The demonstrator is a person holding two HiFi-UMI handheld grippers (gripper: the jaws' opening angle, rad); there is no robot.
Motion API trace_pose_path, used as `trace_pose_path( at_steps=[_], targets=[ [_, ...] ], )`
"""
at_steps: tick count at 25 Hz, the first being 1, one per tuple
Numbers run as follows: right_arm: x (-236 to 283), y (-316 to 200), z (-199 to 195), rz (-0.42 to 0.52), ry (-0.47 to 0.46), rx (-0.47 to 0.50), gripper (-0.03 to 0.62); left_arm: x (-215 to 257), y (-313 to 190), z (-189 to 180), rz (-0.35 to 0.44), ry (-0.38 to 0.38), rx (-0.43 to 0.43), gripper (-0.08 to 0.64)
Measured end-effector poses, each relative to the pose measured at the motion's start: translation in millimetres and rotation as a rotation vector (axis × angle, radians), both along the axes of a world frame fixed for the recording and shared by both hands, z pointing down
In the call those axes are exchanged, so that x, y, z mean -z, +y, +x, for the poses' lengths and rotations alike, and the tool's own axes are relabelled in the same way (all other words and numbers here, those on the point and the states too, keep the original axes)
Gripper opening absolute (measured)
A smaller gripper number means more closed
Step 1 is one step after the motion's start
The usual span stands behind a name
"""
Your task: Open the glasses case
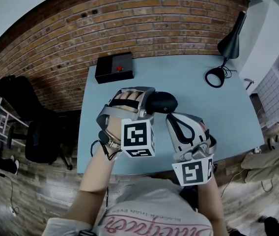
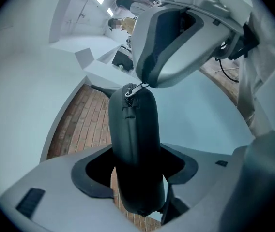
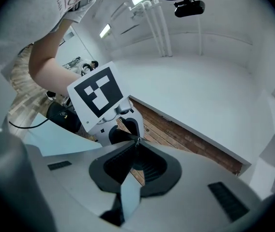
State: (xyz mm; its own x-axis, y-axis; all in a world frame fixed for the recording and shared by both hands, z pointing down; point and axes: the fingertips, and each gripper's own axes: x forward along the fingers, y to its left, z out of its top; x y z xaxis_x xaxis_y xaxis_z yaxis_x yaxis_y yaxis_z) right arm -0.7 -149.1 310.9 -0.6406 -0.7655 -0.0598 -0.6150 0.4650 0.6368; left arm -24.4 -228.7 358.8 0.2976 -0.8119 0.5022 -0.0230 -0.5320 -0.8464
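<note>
The black zip-up glasses case (image 1: 164, 102) is held up over the table. My left gripper (image 1: 152, 102) is shut on it, one pad on each side, as the left gripper view shows with the case (image 2: 133, 134) upright between the jaws. A small metal zipper pull (image 2: 133, 91) sits at the case's far end. My right gripper (image 1: 171, 116) reaches that end from the right. In the right gripper view its jaws (image 3: 136, 146) meet at the tips, pinching the zipper pull (image 3: 138, 139). Behind it stands the left gripper's marker cube (image 3: 99, 96).
The blue-grey table (image 1: 218, 117) carries a black box with a red button (image 1: 115, 68) at the back left. A black desk lamp (image 1: 228, 48) with its cable stands at the back right. A black office chair (image 1: 26, 117) is left of the table, and a brick wall runs behind.
</note>
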Motion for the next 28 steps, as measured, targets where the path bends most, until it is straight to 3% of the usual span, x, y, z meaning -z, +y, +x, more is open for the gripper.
trace_pose_path(
  at_steps=[5,10,16,28],
  targets=[
    [0,-2,6,-0.026,-0.038,-0.021,0.029,1,-1,3,-0.001,0.016,-0.003,0.279],
    [-4,-6,4,0.107,0.059,-0.102,0.031,-2,-1,6,-0.018,0.011,-0.003,0.279],
    [-9,-10,4,0.118,0.136,-0.119,0.032,-3,-2,7,-0.005,-0.013,-0.002,0.279],
    [5,-4,12,-0.137,-0.123,0.028,0.031,3,-4,13,0.049,0.089,-0.013,0.279]
  ],
)
